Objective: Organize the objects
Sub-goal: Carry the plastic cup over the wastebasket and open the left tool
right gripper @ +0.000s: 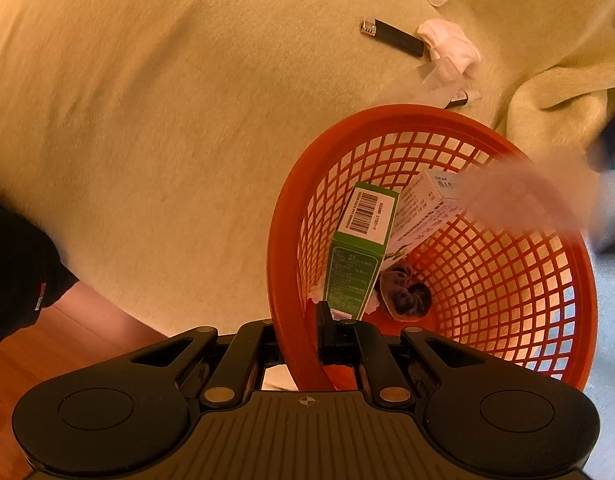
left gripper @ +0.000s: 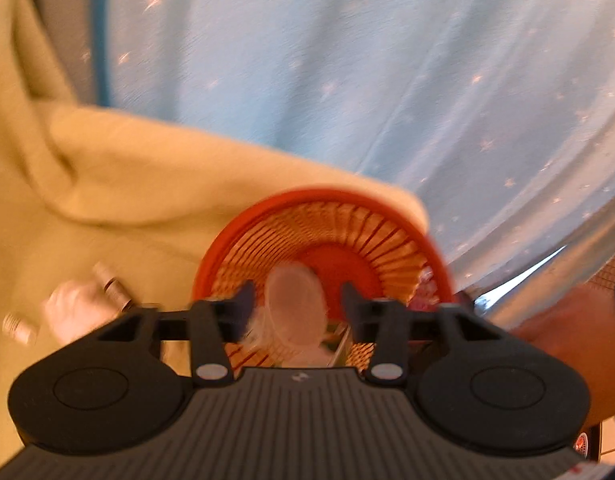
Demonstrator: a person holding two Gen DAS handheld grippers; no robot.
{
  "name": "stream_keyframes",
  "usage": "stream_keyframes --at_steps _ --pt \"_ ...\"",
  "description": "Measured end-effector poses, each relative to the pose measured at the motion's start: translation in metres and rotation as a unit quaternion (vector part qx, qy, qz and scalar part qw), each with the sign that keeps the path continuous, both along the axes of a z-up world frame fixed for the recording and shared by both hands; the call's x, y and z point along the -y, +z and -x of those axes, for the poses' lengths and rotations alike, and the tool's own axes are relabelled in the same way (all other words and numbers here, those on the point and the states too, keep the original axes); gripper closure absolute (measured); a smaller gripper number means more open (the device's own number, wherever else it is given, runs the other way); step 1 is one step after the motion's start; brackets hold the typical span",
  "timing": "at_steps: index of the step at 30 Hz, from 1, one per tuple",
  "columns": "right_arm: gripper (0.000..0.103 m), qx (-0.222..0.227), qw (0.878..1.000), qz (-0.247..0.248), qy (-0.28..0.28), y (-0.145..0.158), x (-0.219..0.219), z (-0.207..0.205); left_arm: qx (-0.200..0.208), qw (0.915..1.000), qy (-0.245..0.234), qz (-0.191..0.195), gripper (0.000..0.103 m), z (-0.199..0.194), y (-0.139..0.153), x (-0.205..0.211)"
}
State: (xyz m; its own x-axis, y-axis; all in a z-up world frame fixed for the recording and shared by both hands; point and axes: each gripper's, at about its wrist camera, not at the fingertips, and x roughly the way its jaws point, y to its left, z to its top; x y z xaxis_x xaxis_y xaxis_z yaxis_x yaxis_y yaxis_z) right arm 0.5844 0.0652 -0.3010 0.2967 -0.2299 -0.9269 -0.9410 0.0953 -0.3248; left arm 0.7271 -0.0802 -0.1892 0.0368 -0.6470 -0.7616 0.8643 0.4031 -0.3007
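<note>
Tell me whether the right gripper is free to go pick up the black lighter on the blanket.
Probably not yet: the right gripper is shut on the orange basket rim. The lighter itself lies uncovered.

In the left wrist view a pale oval thing [left gripper: 294, 304] between the fingers is smeared beyond recognition. In the right wrist view a pinkish streak [right gripper: 523, 196] is blurred over the red basket [right gripper: 579, 280] rim, and the basket's near wall is hidden behind the right gripper [right gripper: 303, 332].
</note>
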Motion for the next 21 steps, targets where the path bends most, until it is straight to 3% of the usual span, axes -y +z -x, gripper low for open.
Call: stream_keyframes --at_steps 4,10,21 --pt "0.1 -0.002 1.0 -0.002 -0.002 0.0 0.001 0.001 0.011 0.9999 0.007 -0.004 0.05 0.0 0.002 0.0" --pt "0.1 -0.002 1.0 -0.005 -0.003 0.0 0.001 0.0 0.012 0.9978 0.047 -0.044 0.05 -0.013 -0.013 -0.033" --pt "0.1 -0.003 1.0 0.0 0.002 -0.002 0.0 0.0 0.015 0.9863 0.124 -0.107 0.05 -0.039 -0.045 -0.103"
